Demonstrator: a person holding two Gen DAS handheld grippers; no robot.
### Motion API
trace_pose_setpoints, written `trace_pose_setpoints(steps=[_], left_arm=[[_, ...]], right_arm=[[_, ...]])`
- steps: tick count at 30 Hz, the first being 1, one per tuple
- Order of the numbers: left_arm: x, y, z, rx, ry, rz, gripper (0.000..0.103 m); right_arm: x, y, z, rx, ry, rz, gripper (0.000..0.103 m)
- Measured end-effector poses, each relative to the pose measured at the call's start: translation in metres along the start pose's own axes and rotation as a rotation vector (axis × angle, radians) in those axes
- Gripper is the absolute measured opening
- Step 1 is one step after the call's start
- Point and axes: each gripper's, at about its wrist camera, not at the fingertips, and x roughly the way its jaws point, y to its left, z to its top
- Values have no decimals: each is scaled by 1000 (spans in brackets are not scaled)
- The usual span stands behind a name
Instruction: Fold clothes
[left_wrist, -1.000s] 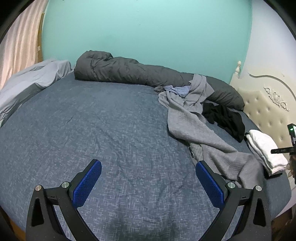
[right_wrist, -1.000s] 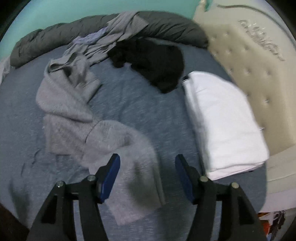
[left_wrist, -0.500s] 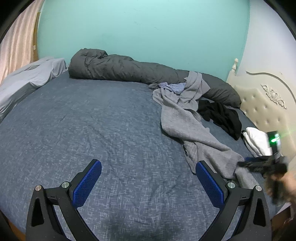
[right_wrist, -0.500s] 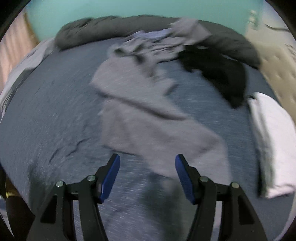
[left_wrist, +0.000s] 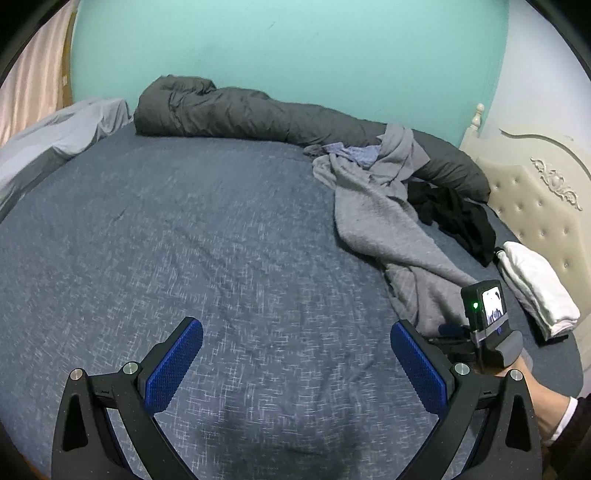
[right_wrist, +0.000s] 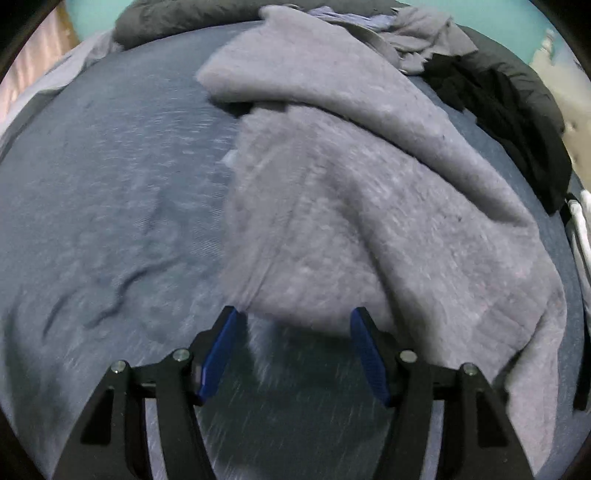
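— What's nearest on your side?

— My left gripper (left_wrist: 295, 363) hangs low over bare blue sheet (left_wrist: 207, 236), jaws spread wide, nothing between them. My right gripper (right_wrist: 293, 349) is spread too, and the near hem of the grey garment (right_wrist: 369, 206) lies just ahead of its tips, between the two blue pads (right_wrist: 218, 354). I cannot tell whether the pads touch the cloth; the picture is blurred there.

— Can you see the right one from the left camera?

— Only its back: the small screen with a green light, and the hand (left_wrist: 532, 384) behind it, at the lower right.

— And the garment itself?

— It runs from that hem away up the right half of the bed, crumpled, its far end heaped against the dark duvet (left_wrist: 258, 118).

— What's beside it?

— To its right a black garment (left_wrist: 458, 218), then a folded white one (left_wrist: 535, 288) near the headboard (left_wrist: 543, 206). A bluish piece (left_wrist: 354, 153) pokes out at the far heap. Beyond the duvet, the teal wall (left_wrist: 295, 55).
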Motion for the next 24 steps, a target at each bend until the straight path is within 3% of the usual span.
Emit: trace_pose_setpoints(steps=[5,7,9,15,24], left_arm=[[-2,0,-1,-5,-3,3,103],[-2,0,-1,-7,-4,4,103],[-3,0,-1,-9,-5,5,103],[-9,-2,-1,-13,-12,9,103],[-78,-24,17,-2,-103,-15,103]], right_arm=[[11,-5,7,9,-35,-10,59],[5,-7,10,-12,-68,-5,21],[-5,-11,12,-14,-101,-13,12],[-66,-25,19,-30,-254,-11,8],[-221,-25,44,-92,-454,8,4]])
